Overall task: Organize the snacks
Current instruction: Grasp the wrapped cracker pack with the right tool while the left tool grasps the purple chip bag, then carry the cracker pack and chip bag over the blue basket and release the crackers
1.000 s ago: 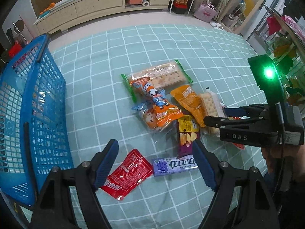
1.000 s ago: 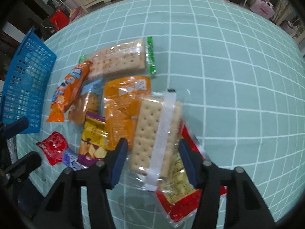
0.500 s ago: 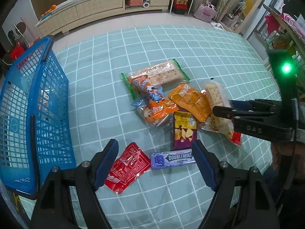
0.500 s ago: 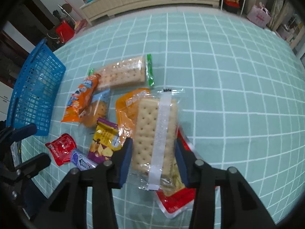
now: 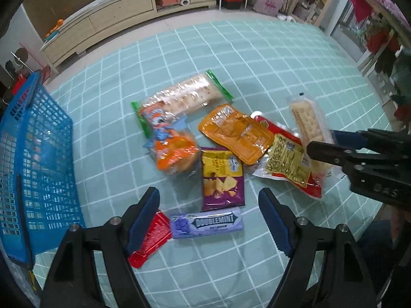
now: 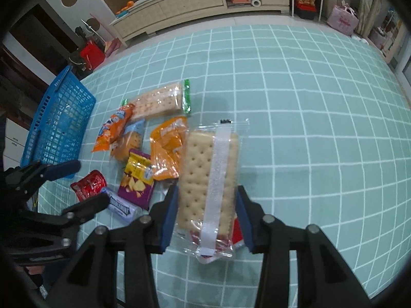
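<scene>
- The clear-wrapped cracker pack (image 6: 209, 179) is pinched between the blue pads of the right hand-held gripper (image 6: 206, 214), its far end raised above the teal checked surface (image 6: 308, 107).
- Just under it lies a red-and-yellow packet (image 5: 287, 164), beside an orange pouch (image 5: 235, 133) and a purple chip bag (image 5: 222, 177).
- The left hand-held gripper (image 5: 209, 220) hangs with its jaws spread wide and nothing between them, over the Doublemint gum pack (image 5: 206, 222) and a small red packet (image 5: 151, 238).
- Farther off are a long cracker sleeve (image 5: 183, 97) and an orange snack bag (image 5: 169, 141).
- A blue basket (image 5: 33, 159) sits at the left edge.
</scene>
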Available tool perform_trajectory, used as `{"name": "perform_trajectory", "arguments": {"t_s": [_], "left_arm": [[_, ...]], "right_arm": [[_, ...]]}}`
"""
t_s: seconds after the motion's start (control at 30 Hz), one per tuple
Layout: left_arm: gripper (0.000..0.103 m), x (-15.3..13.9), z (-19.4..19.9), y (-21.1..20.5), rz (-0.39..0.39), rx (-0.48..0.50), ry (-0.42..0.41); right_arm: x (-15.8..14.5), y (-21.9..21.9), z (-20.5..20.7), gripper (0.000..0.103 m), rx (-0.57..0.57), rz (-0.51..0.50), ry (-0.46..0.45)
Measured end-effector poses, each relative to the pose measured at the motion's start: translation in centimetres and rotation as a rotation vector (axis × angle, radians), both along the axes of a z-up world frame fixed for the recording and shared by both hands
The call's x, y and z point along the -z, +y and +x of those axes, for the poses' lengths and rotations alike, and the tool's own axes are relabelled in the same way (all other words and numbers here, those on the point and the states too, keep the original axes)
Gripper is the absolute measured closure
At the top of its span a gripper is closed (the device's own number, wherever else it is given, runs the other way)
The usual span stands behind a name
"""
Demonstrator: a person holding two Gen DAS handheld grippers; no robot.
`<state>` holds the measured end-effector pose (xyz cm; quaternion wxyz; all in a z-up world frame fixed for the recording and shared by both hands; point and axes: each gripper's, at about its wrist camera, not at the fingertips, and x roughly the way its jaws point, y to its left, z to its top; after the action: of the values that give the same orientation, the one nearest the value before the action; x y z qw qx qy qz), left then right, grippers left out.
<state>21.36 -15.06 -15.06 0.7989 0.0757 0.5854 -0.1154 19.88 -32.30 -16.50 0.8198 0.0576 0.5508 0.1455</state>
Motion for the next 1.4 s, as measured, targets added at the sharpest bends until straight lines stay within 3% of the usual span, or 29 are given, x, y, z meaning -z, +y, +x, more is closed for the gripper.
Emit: {"name": "perform_trajectory", "arguments": {"t_s": [0.6,0.77,0.87,1.1,1.4], "left_arm": [[0.026,6.5,2.9,-2.7,0.065,-0.051,0.129],[0.026,7.4,3.4,-2.9,0.053,-0.062,0.133],[0.027,8.0,3.8,-3.0,0.088,-0.059,0.128],[0.058,8.8,3.9,-3.3,0.042,-0.039,0.129],[0.059,7.0,2.0,-2.6,0.009,-0.053,0.095]], "right_arm": [[2.1,-1.7,0.0,0.055,0.010,0.062,0.033],[2.2,-2.1,0.2,0.055,0.007,0.079,0.027],[2.3,-2.3,0.2,0.055,0.011,0.083,0.027],[2.3,-2.1,0.0,0.055,0.009,0.075,0.029],[1.6,-1.0,-0.6,0.055,-0.001,0.037,0.032]]}}
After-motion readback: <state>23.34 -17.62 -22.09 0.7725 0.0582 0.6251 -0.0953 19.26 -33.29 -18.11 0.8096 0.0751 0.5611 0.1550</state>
